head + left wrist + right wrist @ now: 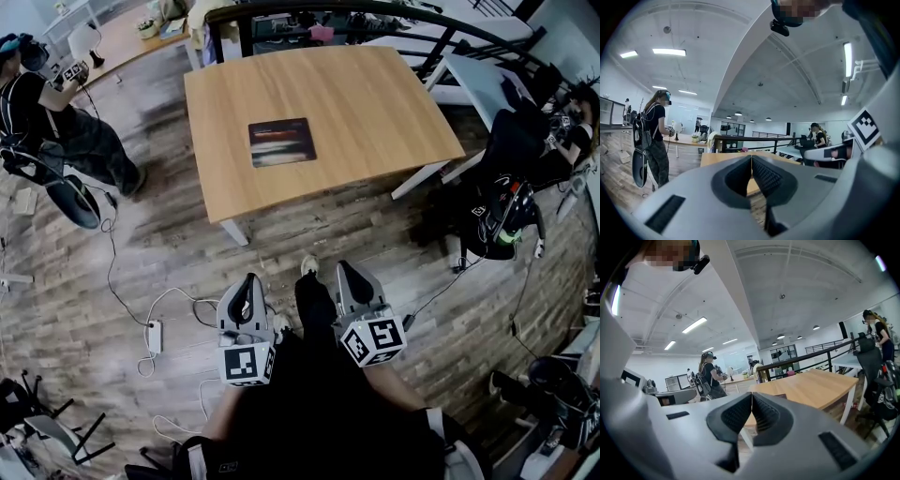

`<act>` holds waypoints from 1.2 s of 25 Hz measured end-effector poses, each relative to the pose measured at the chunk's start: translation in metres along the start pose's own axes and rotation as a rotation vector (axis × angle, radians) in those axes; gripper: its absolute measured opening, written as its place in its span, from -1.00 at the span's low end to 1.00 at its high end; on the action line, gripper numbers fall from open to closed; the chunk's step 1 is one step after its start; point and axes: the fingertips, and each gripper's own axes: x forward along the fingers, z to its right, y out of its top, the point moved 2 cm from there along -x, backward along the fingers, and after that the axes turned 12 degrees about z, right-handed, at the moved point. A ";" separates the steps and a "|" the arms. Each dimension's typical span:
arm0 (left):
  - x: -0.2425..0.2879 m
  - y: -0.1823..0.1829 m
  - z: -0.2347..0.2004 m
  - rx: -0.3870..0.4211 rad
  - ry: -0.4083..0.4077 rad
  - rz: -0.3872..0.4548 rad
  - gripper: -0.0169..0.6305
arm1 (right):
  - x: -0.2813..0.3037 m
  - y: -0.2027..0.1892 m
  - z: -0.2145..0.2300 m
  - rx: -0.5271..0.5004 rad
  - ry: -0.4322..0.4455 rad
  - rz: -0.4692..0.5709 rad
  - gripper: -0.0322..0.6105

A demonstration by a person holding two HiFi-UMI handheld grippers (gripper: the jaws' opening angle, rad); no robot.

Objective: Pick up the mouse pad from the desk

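Note:
A dark rectangular mouse pad [281, 142] with a pale streaked print lies flat near the front left of a wooden desk [375, 103]. Both grippers hang over the floor well short of the desk, held close to my body. My left gripper [249, 281] is shut with nothing in it, its jaws meeting tip to tip [751, 157]. Just to its right, my right gripper [349, 270] is likewise shut and empty [752, 395]. In the right gripper view the desk [820, 387] shows ahead, with a sliver of the mouse pad [781, 396] just past the jaws.
A person with grippers [47, 112] stands at the far left. At the right sit a seated person [562, 131], a dark chair and a bag [502, 220]. A white cable and power brick [153, 336] lie on the wooden floor. A black railing [375, 11] runs behind the desk.

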 end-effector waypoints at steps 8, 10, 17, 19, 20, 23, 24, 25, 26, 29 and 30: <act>0.057 -0.008 -0.020 0.018 0.019 -0.008 -0.88 | 0.066 -0.005 0.019 0.018 0.028 -0.011 -0.80; 0.078 -0.009 -0.024 0.021 0.026 -0.012 -0.88 | 0.086 -0.003 0.027 0.022 0.036 -0.014 -0.80; 0.156 -0.012 -0.040 0.034 0.062 -0.020 -0.88 | 0.159 0.006 0.062 0.030 0.065 -0.031 -0.80; 0.177 -0.012 -0.042 0.035 0.076 -0.016 -0.88 | 0.176 0.007 0.076 0.036 0.074 -0.041 -0.80; 0.188 -0.011 -0.042 0.037 0.086 -0.015 -0.88 | 0.184 0.009 0.083 0.036 0.079 -0.045 -0.80; 0.219 -0.007 -0.046 0.054 0.115 -0.013 -0.88 | 0.210 0.015 0.102 0.035 0.097 -0.052 -0.80; 0.228 -0.005 -0.048 0.058 0.123 -0.012 -0.88 | 0.219 0.017 0.107 0.036 0.103 -0.053 -0.80; 0.237 -0.004 -0.049 0.059 0.130 -0.012 -0.88 | 0.226 0.019 0.112 0.037 0.109 -0.055 -0.80; 0.245 -0.003 -0.049 0.062 0.138 -0.011 -0.88 | 0.233 0.020 0.117 0.037 0.114 -0.057 -0.80; 0.264 0.001 -0.051 0.085 0.166 0.002 -0.88 | 0.252 0.019 0.133 0.040 0.128 -0.065 -0.80; 0.269 0.001 -0.052 0.092 0.175 0.005 -0.88 | 0.257 0.018 0.137 0.040 0.133 -0.067 -0.80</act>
